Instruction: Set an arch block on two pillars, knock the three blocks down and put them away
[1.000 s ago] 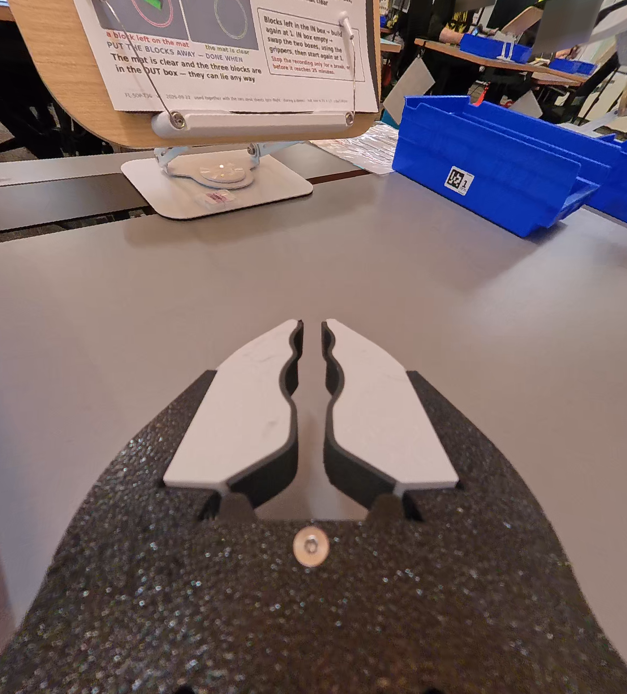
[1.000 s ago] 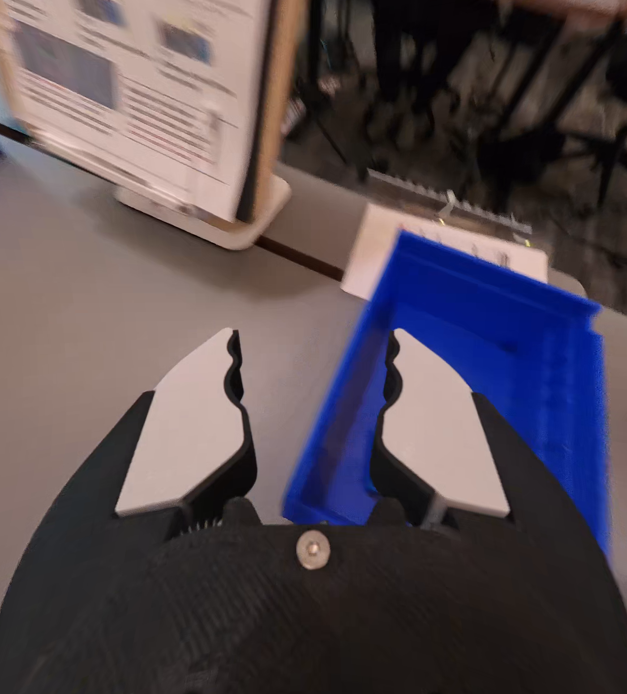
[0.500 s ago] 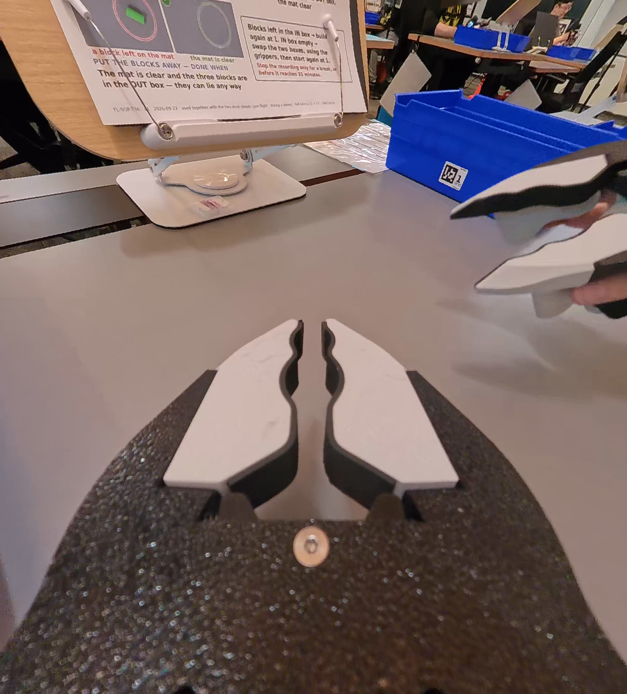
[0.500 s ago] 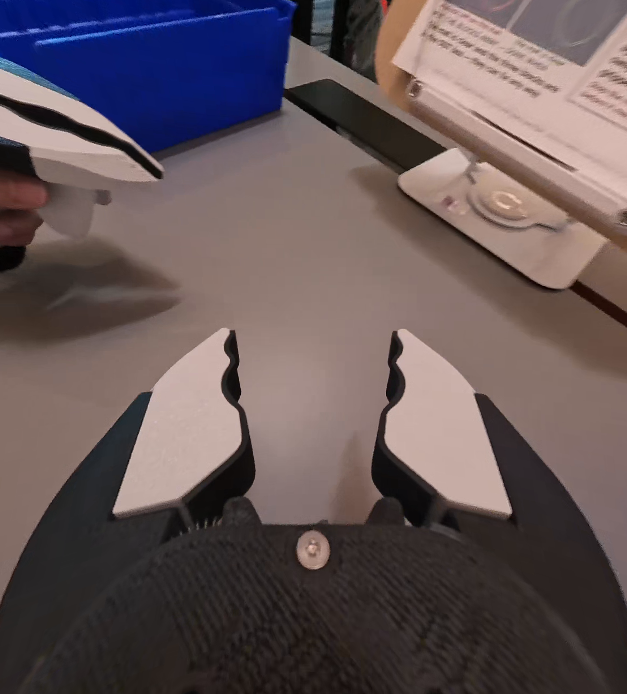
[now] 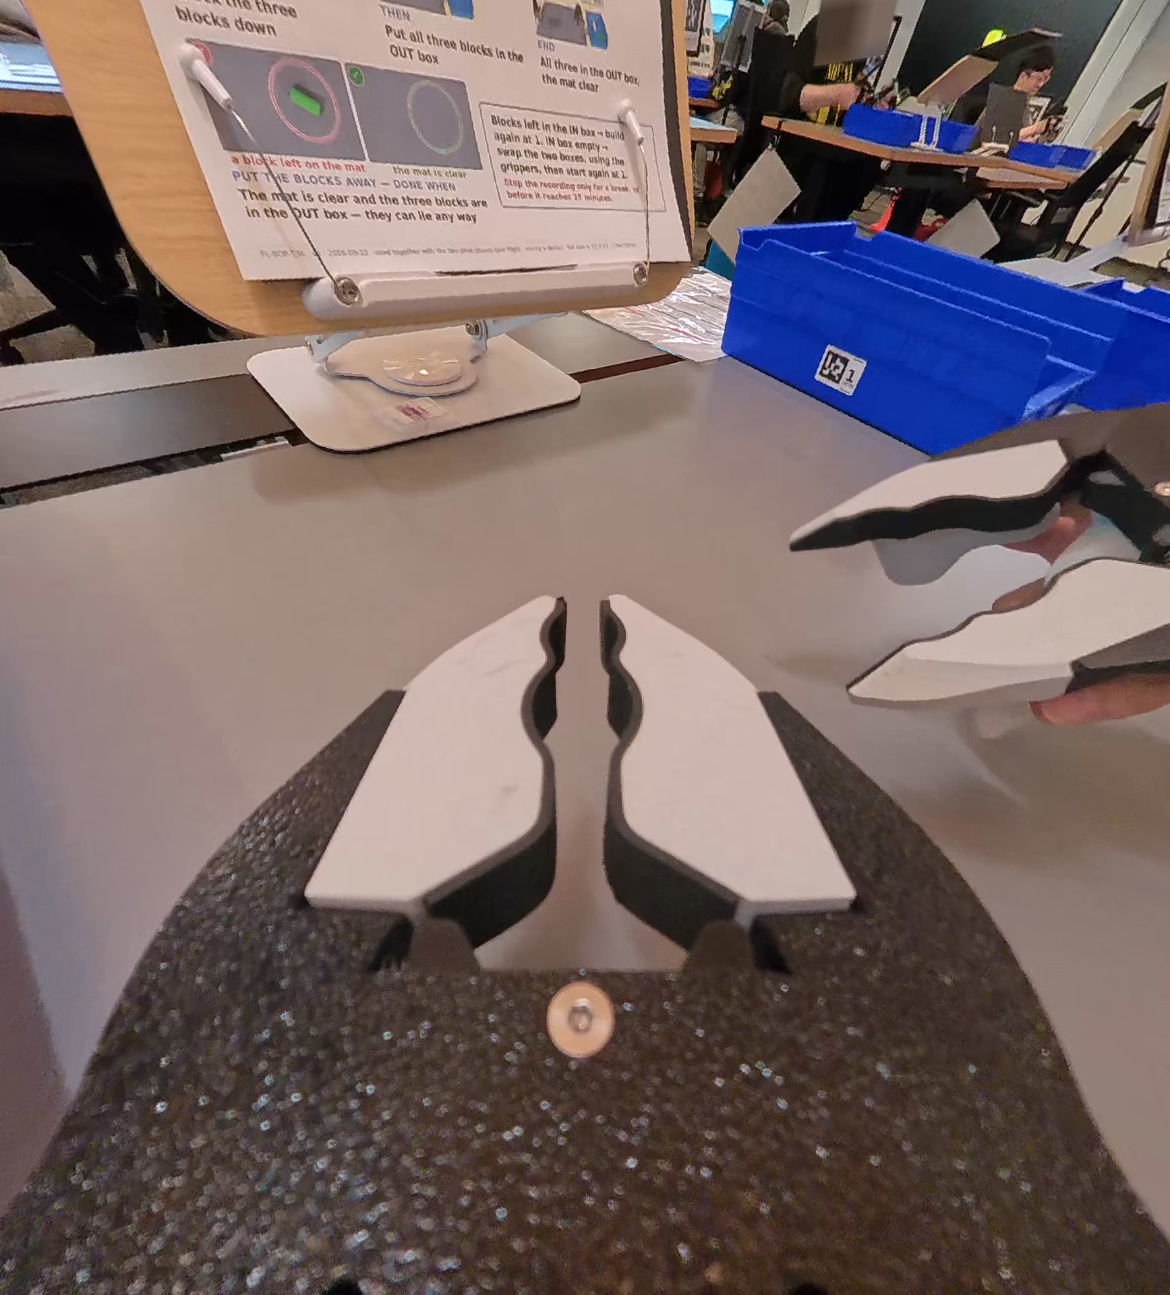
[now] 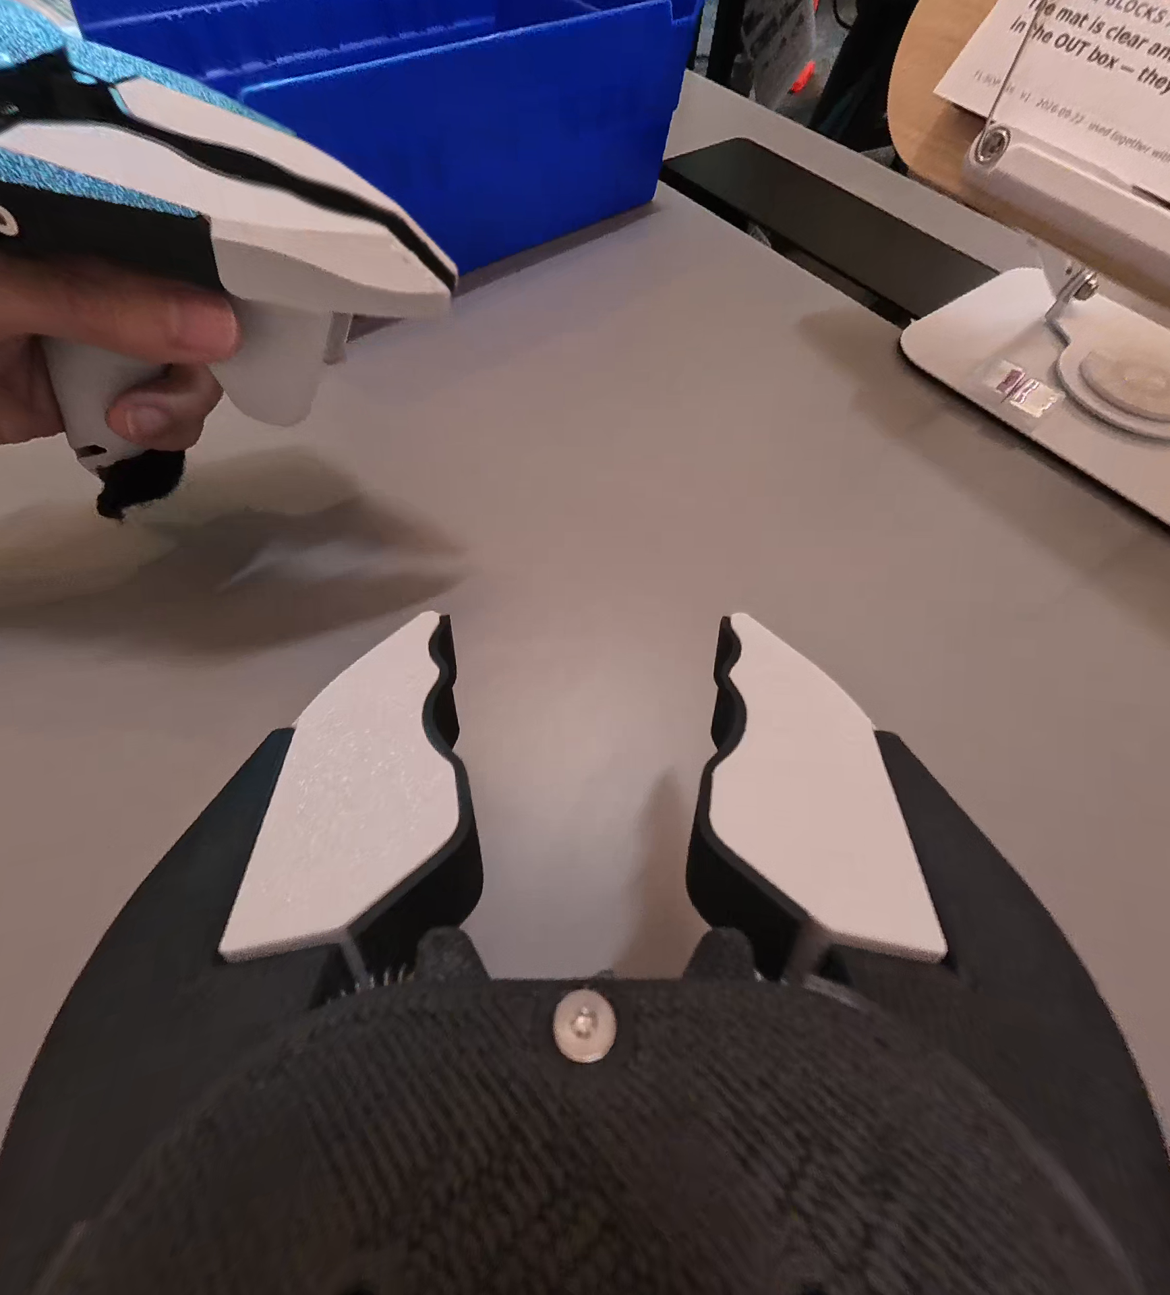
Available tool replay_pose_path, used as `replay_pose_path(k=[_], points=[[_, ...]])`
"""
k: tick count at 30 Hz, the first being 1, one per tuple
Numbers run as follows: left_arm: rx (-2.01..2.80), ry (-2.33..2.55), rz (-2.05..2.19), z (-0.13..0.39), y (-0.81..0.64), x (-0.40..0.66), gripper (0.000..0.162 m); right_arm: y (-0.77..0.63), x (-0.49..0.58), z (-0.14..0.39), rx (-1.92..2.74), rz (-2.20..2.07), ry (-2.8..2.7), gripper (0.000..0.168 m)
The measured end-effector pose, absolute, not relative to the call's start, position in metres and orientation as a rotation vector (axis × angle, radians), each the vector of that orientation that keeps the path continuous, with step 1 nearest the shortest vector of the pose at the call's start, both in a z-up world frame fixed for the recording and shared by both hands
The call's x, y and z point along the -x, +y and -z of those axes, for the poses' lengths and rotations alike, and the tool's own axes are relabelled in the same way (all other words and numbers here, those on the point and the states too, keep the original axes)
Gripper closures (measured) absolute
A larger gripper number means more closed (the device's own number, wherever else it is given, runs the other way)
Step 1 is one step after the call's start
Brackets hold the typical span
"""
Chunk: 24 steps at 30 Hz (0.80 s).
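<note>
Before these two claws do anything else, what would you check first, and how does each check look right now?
1. Left claw empty: ok, its fingers are nearly together with nothing between them.
2. Right claw empty: ok, open, bare table between the fingers.
3. Claws apart from each other: ok, a gap shows in both views.
4. Table between them free of objects: ok.
5. Blue bin contents: cannot tell, its inside is hidden.
6. Instruction stand out of the way: ok, at the far edge.
</note>
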<state>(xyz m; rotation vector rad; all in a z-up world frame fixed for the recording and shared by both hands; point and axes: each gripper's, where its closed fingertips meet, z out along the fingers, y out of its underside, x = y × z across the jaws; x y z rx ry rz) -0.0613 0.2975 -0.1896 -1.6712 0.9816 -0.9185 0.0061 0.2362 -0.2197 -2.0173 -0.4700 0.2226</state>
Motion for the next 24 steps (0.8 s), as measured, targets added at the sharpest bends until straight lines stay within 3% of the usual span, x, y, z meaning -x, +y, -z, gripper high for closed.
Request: replay_pose_path(k=[6,15,24], points=[[1.647,0.966,0.904,0.177,0.3,0.072,0.153,0.244,0.001,0.209,2.01,-0.231,-0.534,0.098],[1.669,0.888,0.683,0.15,0.333,0.147,0.15,0.319,0.065,0.124,1.876,-0.133,-0.868,0.098],[1.883,0.764,0.485,0.167,0.375,0.238,0.122,0.293,0.103,0.17,1.895,-0.227,-0.944,0.098]])
